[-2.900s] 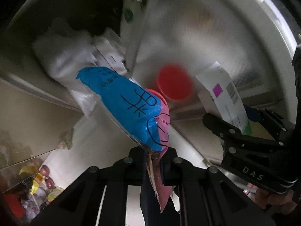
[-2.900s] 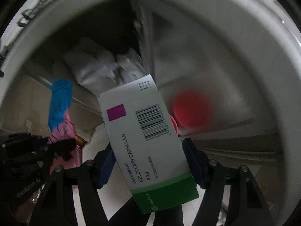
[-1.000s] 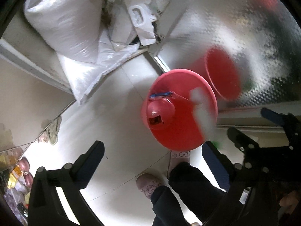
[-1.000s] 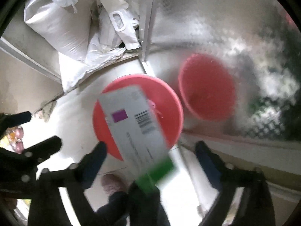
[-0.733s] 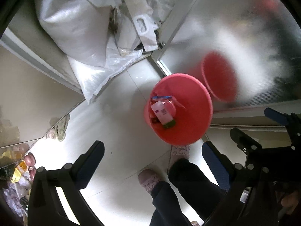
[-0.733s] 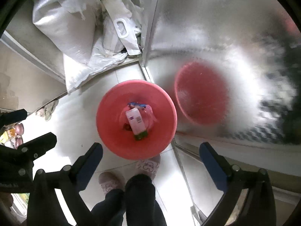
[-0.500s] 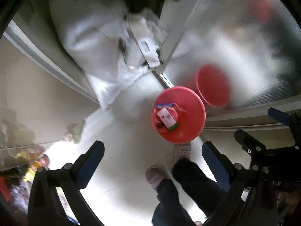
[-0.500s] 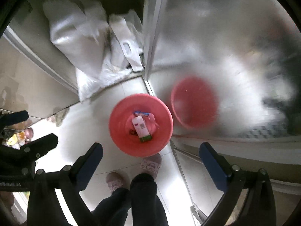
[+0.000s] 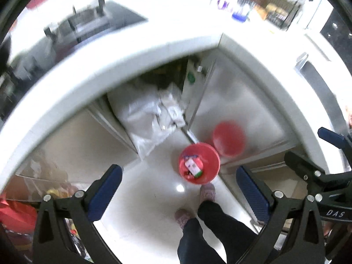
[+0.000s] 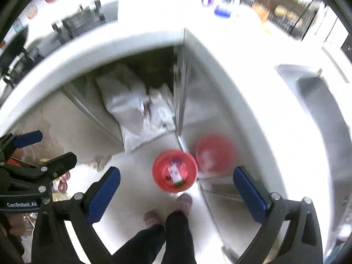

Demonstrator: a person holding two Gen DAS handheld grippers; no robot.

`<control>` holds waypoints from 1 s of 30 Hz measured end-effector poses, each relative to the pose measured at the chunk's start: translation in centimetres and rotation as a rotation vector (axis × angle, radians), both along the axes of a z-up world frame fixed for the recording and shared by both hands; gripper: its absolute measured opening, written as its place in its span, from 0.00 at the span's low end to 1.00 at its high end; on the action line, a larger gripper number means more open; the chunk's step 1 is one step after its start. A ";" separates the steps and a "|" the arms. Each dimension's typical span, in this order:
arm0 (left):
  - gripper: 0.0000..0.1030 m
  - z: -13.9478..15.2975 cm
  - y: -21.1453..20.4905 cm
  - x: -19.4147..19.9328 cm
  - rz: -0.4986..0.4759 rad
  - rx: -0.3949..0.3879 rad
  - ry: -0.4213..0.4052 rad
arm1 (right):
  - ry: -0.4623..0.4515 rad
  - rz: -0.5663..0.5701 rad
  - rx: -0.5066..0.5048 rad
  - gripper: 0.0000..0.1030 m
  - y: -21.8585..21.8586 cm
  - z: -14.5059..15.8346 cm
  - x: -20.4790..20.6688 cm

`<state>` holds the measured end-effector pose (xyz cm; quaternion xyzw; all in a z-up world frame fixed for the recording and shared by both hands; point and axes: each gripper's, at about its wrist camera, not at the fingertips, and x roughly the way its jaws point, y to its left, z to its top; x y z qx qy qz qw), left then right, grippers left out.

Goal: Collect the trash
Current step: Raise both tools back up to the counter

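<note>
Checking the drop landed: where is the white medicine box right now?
In both wrist views the medicine box lies inside the red bin on the floor, just ahead of the person's slippers.

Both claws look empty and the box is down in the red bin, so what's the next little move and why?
Probably swing both claws up toward the white countertop to look for more trash. The left claw and right claw hang open and empty above the floor, and the medicine box already lies in the red bin by the person's slippers.
</note>
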<state>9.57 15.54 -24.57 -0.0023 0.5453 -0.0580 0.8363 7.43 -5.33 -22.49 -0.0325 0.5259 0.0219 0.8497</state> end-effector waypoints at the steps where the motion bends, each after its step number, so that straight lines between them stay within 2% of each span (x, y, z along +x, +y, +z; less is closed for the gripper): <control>1: 1.00 1.5 -0.2 -0.3 -0.002 0.001 -0.021 | -0.031 -0.003 0.007 0.99 -0.3 1.4 -0.5; 4: 1.00 6.1 -0.8 -1.1 -0.027 -0.008 -0.090 | -0.194 -0.031 0.016 0.99 -1.3 6.5 -2.6; 6: 1.00 9.0 -1.3 -1.5 -0.063 -0.019 -0.138 | -0.251 -0.041 0.031 0.99 -1.9 9.0 -3.7; 10: 1.00 12.8 -2.1 -1.3 -0.107 -0.056 -0.209 | -0.328 -0.054 0.030 0.99 -2.3 12.2 -4.9; 14: 1.00 15.6 -3.2 -1.0 -0.148 -0.074 -0.262 | -0.337 -0.092 0.049 1.00 -3.1 14.1 -4.8; 20: 1.00 17.4 -5.9 0.9 -0.239 -0.095 -0.298 | -0.352 -0.169 0.060 1.00 -4.4 16.3 -4.8; 24: 1.00 17.6 -7.6 2.7 -0.281 -0.139 -0.290 | -0.351 -0.224 0.055 1.00 -5.9 17.4 -4.4; 30: 1.00 17.1 -10.4 6.5 -0.318 -0.155 -0.249 | -0.339 -0.289 0.039 1.00 -8.4 17.7 -2.2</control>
